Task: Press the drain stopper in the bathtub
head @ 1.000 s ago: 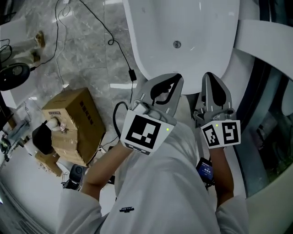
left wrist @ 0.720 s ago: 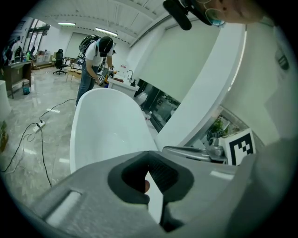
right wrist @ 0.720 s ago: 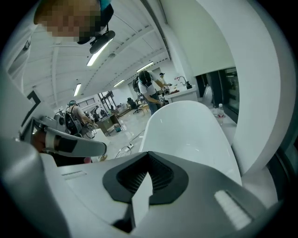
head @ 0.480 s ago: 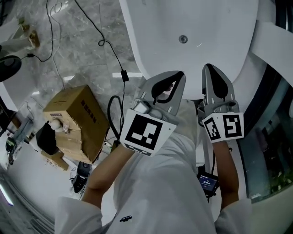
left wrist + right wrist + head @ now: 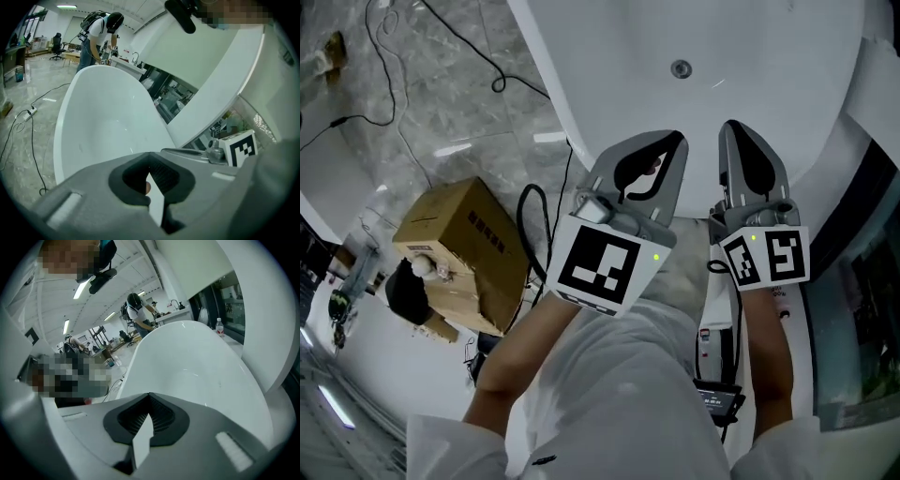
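Observation:
The white bathtub fills the top of the head view. Its round metal drain stopper sits on the tub floor. My left gripper is shut and empty, its tip over the tub's near rim, below the stopper. My right gripper is also shut and empty, just right of it, and neither touches the stopper. In the left gripper view the closed left gripper points into the bathtub. In the right gripper view the closed right gripper faces the bathtub. Neither gripper view shows the stopper.
A cardboard box stands on the marble floor left of the tub, with black cables trailing past it. A glass wall and white ledge run along the tub's right side. A person stands beyond the tub's far end.
Both shut grippers have moved forward, from short of the tub's rim to over it. The drain stopper now sits higher and further right in the head view.

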`<state>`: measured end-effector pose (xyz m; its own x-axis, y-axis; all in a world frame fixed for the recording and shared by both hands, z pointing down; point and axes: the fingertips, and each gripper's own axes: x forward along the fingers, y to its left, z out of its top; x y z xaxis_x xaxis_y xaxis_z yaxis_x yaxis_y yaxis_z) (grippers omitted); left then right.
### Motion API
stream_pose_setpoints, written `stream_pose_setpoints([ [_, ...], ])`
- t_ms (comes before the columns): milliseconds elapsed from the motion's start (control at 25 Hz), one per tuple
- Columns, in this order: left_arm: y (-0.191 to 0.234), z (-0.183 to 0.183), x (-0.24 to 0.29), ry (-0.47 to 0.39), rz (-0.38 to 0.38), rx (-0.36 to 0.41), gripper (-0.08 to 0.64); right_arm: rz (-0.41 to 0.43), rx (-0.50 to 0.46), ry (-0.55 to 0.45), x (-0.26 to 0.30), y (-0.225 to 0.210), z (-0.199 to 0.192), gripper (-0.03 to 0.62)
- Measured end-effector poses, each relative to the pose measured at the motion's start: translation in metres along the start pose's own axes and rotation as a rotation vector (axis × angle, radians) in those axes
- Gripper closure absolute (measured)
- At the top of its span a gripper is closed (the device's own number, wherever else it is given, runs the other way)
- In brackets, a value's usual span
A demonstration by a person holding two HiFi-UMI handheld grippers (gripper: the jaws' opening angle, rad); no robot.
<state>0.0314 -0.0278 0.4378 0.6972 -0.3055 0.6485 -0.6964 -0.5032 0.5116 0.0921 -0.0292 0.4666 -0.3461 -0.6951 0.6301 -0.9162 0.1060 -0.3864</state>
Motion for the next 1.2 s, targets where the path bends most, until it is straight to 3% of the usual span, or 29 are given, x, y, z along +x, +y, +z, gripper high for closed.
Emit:
stream_pose_setpoints([
  [640,0.046,-0.099,0.098,0.094,-0.024,-0.001,0.56,-0.04,0.056,0.043,0.079,-0.066,-0.11,0.591],
  [1200,0.086,-0.166,0.169,0.153,0.019,-0.013,0.561,-0.089,0.108,0.104,0.142,-0.122,-0.198,0.591],
])
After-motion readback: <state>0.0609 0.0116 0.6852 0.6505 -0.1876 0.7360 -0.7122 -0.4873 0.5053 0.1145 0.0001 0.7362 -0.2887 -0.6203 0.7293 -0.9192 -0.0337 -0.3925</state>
